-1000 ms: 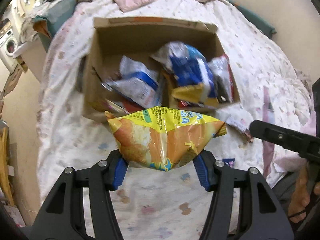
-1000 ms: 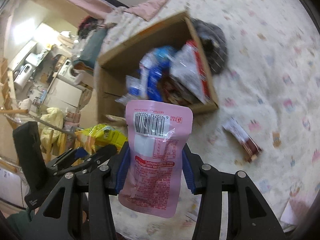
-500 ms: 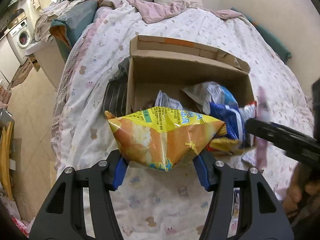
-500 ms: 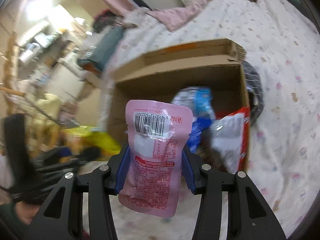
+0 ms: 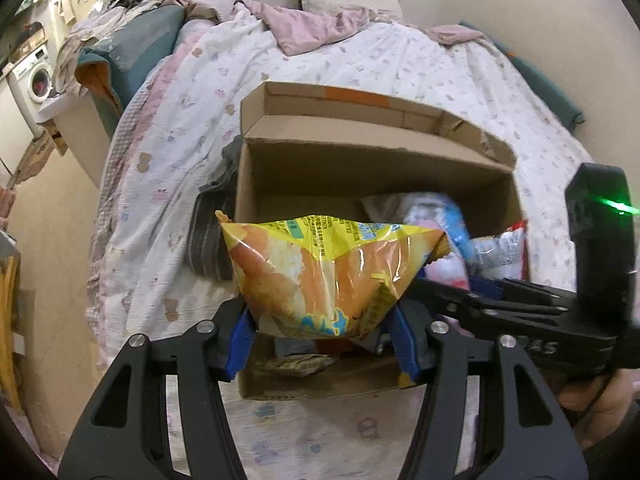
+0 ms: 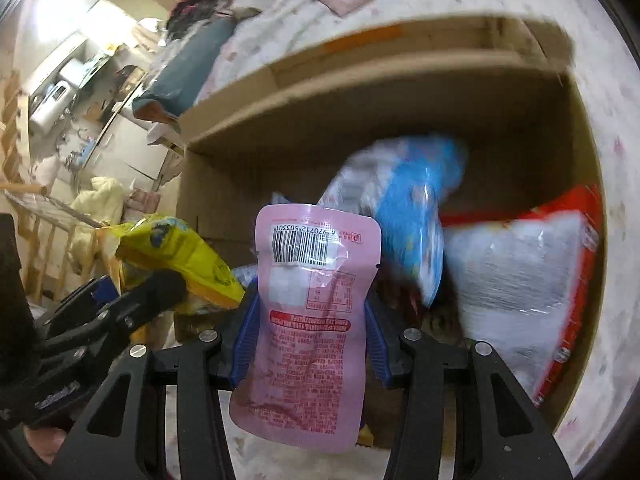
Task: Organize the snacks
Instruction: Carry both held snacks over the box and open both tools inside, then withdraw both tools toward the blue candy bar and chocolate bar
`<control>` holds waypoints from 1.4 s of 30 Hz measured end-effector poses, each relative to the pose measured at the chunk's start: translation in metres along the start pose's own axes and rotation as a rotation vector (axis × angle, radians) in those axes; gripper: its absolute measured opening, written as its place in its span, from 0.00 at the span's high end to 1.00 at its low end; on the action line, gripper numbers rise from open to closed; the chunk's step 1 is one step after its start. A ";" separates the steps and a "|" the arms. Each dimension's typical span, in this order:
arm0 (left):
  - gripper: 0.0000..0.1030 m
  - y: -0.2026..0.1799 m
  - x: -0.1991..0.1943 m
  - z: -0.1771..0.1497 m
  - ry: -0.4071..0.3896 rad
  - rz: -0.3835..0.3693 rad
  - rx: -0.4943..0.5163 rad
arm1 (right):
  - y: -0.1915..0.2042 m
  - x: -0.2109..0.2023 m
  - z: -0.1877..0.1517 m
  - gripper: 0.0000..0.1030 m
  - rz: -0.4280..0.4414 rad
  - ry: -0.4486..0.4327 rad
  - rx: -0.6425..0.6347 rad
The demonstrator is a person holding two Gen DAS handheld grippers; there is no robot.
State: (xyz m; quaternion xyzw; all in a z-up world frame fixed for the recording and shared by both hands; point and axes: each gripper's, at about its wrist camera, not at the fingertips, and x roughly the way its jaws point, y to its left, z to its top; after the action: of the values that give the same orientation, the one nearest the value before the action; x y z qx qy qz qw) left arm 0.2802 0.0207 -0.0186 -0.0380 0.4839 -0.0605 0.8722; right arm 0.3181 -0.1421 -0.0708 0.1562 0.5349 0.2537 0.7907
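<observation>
My left gripper is shut on a yellow and orange chip bag, held over the near left part of an open cardboard box on the bed. My right gripper is shut on a pink pouch with a barcode, hanging over the box's near edge. Inside the box lie a blue and white bag and a red-edged clear bag. From the right wrist view the chip bag and left gripper show at the left. The right gripper reaches in from the right in the left wrist view.
The box sits on a bed with a white patterned cover and a pink blanket at the head. A dark striped cloth lies against the box's left wall. A washing machine stands far left. A hand holds the right gripper.
Both grippers have moved toward and over the box, which now looms larger. The right gripper has come in close beside the left. Both keep their hold.
</observation>
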 end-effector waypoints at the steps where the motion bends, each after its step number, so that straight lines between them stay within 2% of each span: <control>1: 0.47 -0.002 -0.001 0.001 0.000 -0.017 0.005 | 0.004 -0.001 0.002 0.52 -0.019 -0.014 -0.020; 4: 0.47 -0.007 0.003 0.002 0.013 -0.014 0.024 | 0.006 -0.006 0.008 0.52 -0.025 -0.055 -0.020; 9: 0.45 -0.003 0.015 0.000 0.056 -0.010 0.000 | -0.005 -0.010 0.018 0.48 0.024 -0.101 0.036; 11: 0.45 -0.002 0.017 -0.003 0.073 -0.033 -0.011 | -0.008 -0.013 0.022 0.46 0.059 -0.124 0.059; 12: 0.43 -0.002 0.018 -0.004 0.076 -0.036 -0.009 | -0.010 -0.016 0.025 0.41 0.077 -0.138 0.070; 13: 0.40 -0.003 0.018 -0.005 0.078 -0.029 0.000 | -0.010 -0.017 0.028 0.31 0.095 -0.151 0.078; 14: 0.37 -0.004 0.017 -0.005 0.078 -0.022 0.009 | -0.009 -0.018 0.030 0.25 0.121 -0.153 0.086; 15: 0.29 -0.004 0.016 -0.006 0.075 -0.020 0.012 | -0.009 -0.018 0.031 0.14 0.137 -0.148 0.088; 16: 0.24 -0.003 0.014 -0.006 0.067 -0.025 0.009 | -0.008 -0.020 0.031 0.11 0.148 -0.148 0.088; 20: 0.22 -0.003 0.008 -0.006 0.051 -0.059 -0.008 | -0.006 -0.031 0.032 0.10 0.133 -0.172 0.068; 34: 0.22 -0.005 0.006 -0.007 0.044 -0.049 -0.040 | -0.022 -0.048 0.021 0.11 0.092 -0.167 0.098; 42: 0.22 -0.016 -0.005 -0.013 0.000 -0.001 -0.005 | -0.028 -0.067 0.007 0.11 0.059 -0.187 0.107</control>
State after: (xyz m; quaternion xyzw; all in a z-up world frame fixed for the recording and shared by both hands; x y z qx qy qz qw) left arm 0.2658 0.0050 -0.0196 -0.0403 0.4839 -0.0597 0.8722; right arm 0.3112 -0.2029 -0.0316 0.2369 0.4665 0.2323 0.8199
